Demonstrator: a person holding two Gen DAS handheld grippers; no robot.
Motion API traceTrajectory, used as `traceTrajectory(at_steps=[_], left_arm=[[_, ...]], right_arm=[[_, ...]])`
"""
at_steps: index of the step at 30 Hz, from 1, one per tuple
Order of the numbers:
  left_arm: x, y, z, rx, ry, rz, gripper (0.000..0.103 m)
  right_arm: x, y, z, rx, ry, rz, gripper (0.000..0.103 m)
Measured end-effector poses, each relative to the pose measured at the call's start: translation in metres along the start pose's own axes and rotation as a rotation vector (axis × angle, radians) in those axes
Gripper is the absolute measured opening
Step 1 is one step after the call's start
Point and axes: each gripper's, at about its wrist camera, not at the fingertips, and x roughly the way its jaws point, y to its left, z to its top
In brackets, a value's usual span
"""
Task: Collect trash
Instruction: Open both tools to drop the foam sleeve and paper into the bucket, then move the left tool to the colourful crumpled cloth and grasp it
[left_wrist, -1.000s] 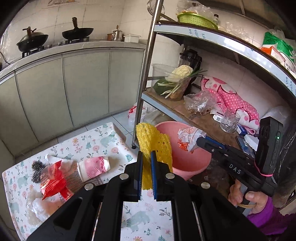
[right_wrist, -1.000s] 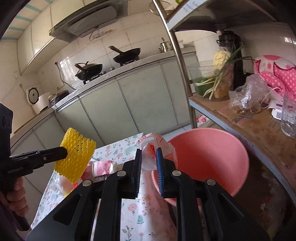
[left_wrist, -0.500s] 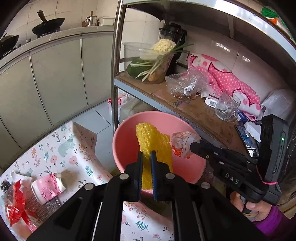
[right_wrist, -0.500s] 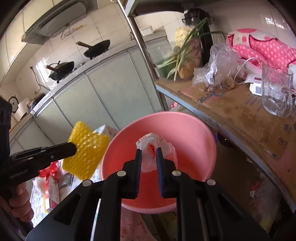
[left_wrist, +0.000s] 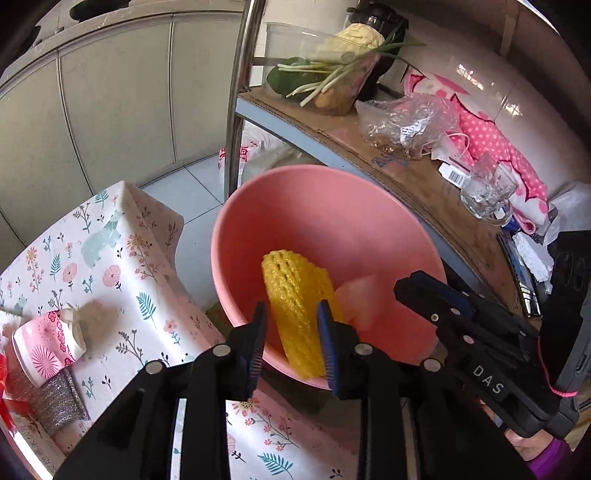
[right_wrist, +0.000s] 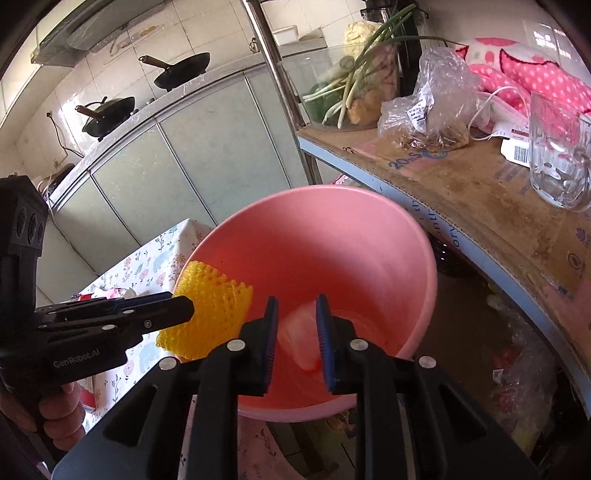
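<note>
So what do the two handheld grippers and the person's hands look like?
Both grippers, left and right, are black with silver screws and blue ribbed pads. The right reads "DAS" and has a pink cord; the left reads "GenRobot.AI". The hands are bare, with a purple sleeve.

Metal rack shelf (right_wrist: 491, 206), lined with brown cardboard: clear tub (left_wrist: 321, 66) holding spring onions, a green vegetable and a pale cabbage head; crumpled clear plastic bag (right_wrist: 424, 110) with brown contents and a printed label; empty glass mug (right_wrist: 557, 162), upright, near the shelf's front edge; white barcoded tag (right_wrist: 517, 149) just behind the mug; pink polka-dot cloth (right_wrist: 535, 74) along the back, a white cable lying over it. Upright steel post (left_wrist: 240, 99) at the shelf's corner. Pale green cabinet doors (right_wrist: 177, 177) under a counter. Two black woks (right_wrist: 181, 70) on the stove above. White tiled floor (left_wrist: 192, 177).
</note>
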Motion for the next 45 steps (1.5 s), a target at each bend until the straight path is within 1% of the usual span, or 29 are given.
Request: traceTrajectory(at_steps=[3,9,11,13,18,22,24,26,29,37,42,45], left_arm=[[-0.005,0.002,0.000,-0.010,-0.012,-0.010,0.029],[-0.020,0.000,0.001,-0.012,-0.039,-0.027,0.031],[-0.028,0.001,-0.001,-0.015,-0.050,-0.036,0.031],[-0.035,0.001,-0.003,-0.014,-0.059,-0.034,0.031],[-0.056,0.006,-0.010,-0.028,-0.086,-0.022,0.031],[-0.082,0.015,-0.017,-0.040,-0.123,-0.015,0.031],[-0.097,0.022,-0.021,-0.045,-0.142,-0.004,0.034],[-0.113,0.029,-0.027,-0.054,-0.161,0.022,0.042],[-0.139,0.044,-0.040,-0.081,-0.194,0.049,0.046],[-0.202,0.083,-0.090,-0.159,-0.249,0.121,0.047],[-0.227,0.099,-0.130,-0.192,-0.232,0.153,0.051],[-0.234,0.104,-0.155,-0.204,-0.207,0.153,0.052]], right_arm=[[-0.002,0.001,0.001,-0.008,0.000,-0.007,0.030],[-0.011,0.006,0.001,-0.022,-0.008,-0.010,0.031],[-0.016,0.009,0.000,-0.034,-0.015,-0.020,0.033],[-0.021,0.011,-0.002,-0.035,-0.021,-0.020,0.037],[-0.032,0.018,-0.004,-0.037,-0.029,-0.007,0.037],[-0.047,0.026,-0.007,-0.045,-0.053,0.022,0.038],[-0.054,0.032,-0.008,-0.056,-0.062,0.035,0.038],[-0.058,0.038,-0.010,-0.068,-0.065,0.054,0.038],[-0.063,0.050,-0.014,-0.090,-0.061,0.083,0.038],[-0.069,0.096,-0.036,-0.186,-0.006,0.197,0.038],[-0.066,0.123,-0.052,-0.235,0.045,0.260,0.038],[-0.064,0.138,-0.063,-0.270,0.078,0.286,0.038]])
